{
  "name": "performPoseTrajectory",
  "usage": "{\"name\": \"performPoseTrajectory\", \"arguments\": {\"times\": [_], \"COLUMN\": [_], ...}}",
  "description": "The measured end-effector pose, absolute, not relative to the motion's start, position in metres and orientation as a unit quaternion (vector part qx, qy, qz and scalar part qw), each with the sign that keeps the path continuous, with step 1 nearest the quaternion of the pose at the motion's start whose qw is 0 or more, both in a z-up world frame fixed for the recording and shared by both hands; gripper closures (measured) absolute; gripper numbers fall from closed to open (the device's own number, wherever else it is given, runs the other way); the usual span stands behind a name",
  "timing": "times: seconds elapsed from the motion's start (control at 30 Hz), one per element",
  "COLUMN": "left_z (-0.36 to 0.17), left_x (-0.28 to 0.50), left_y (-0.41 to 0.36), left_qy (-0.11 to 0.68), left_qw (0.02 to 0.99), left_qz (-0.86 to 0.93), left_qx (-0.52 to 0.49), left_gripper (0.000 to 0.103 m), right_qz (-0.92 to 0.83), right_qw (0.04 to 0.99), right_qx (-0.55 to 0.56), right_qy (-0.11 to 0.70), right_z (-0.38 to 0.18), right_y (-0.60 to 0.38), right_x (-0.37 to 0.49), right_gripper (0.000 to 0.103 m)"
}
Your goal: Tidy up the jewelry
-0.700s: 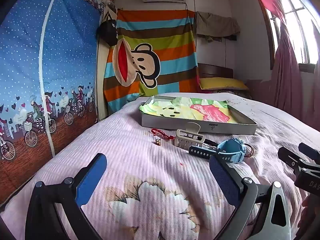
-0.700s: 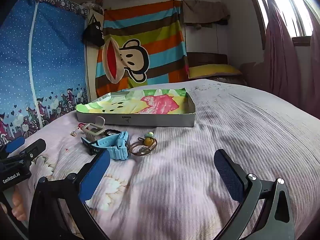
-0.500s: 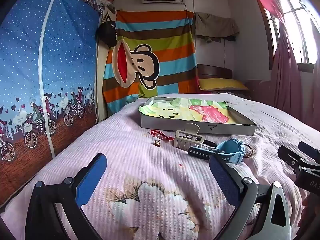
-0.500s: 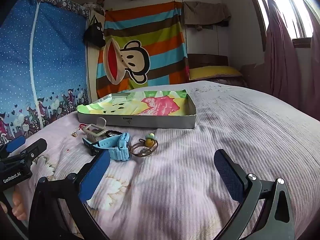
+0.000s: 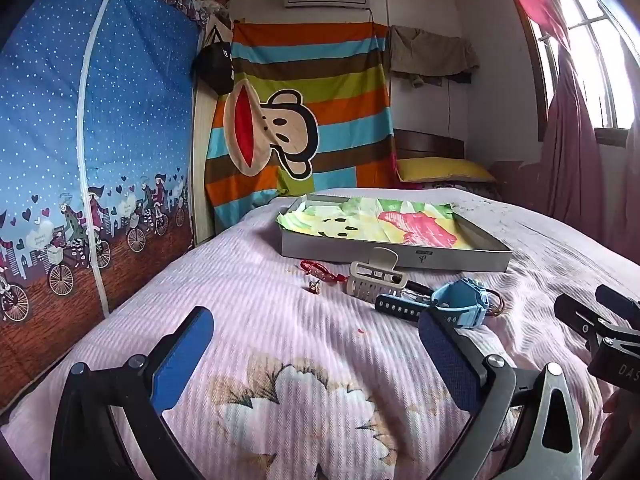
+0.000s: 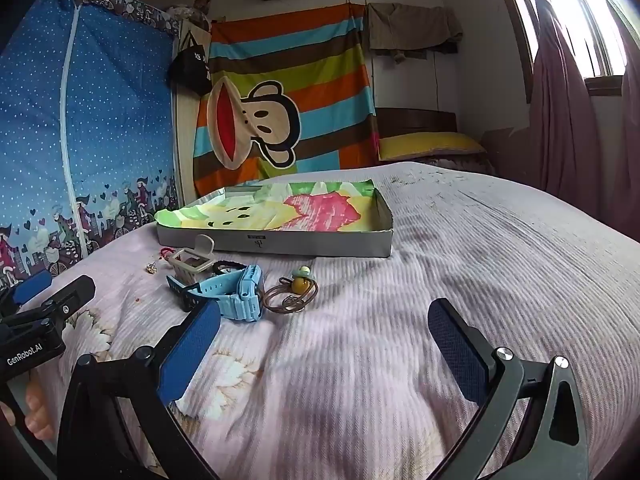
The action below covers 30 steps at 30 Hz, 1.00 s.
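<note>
A grey box lid point(image 5: 400, 258) point(image 6: 280, 242) lined with colourful paper lies on the bed. In front of it lie a red cord bracelet point(image 5: 320, 270), a small earring point(image 5: 314, 287) point(image 6: 151, 268), a beige hair claw point(image 5: 372, 278) point(image 6: 192, 260), a light blue watch point(image 5: 460, 306) point(image 6: 236, 292) and brown hair ties with a bead point(image 6: 294, 292). My left gripper point(image 5: 316, 344) is open and empty, short of the items. My right gripper point(image 6: 328, 340) is open and empty, to the right of the watch.
The bed has a pink ribbed cover point(image 6: 460, 260). A blue fabric wardrobe point(image 5: 80, 140) stands along the left side. A striped monkey blanket point(image 5: 304, 120) hangs at the back. A yellow pillow point(image 6: 428, 146) and curtains point(image 6: 560, 120) are at the far right.
Both grippers have crept slightly toward the items; the views shifted a little. Both stay open and empty.
</note>
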<state>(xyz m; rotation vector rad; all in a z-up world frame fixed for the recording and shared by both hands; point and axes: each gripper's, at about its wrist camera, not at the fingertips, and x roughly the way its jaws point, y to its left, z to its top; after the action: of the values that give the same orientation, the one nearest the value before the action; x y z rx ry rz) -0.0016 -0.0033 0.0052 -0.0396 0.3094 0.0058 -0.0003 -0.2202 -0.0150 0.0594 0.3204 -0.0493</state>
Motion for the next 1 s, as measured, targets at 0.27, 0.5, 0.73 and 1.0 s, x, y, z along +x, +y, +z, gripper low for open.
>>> {"name": "performPoseTrajectory", "arguments": {"times": [0.27,0.5,0.73,1.0], "left_z": [0.0040,0.0045,0.0045,0.0043], "left_x": [-0.0030,-0.0036,-0.0035,-0.0037], "left_y": [-0.0028,-0.0026,-0.0019,-0.0018], "left_qy": [0.153,0.152,0.152,0.152], "left_qw": [0.988,0.988,0.988,0.988], "left_qz": [0.001,0.001,0.001,0.001], "left_qx": [-0.021,-0.022,-0.023,-0.023], "left_gripper": [0.000,0.000,0.000,0.000], "right_qz": [-0.023,-0.021,-0.020,-0.019], "right_qw": [0.986,0.986,0.986,0.986], "right_qx": [0.029,0.029,0.030,0.030], "right_qy": [0.161,0.163,0.164,0.164], "right_z": [-0.0143,-0.0159,-0.0157,-0.0156], "right_y": [-0.2198,-0.2192,-0.2191,-0.2193], "right_x": [0.0000,-0.0006,-0.0003,0.0001], "right_gripper": [0.001,0.001,0.001,0.001]}}
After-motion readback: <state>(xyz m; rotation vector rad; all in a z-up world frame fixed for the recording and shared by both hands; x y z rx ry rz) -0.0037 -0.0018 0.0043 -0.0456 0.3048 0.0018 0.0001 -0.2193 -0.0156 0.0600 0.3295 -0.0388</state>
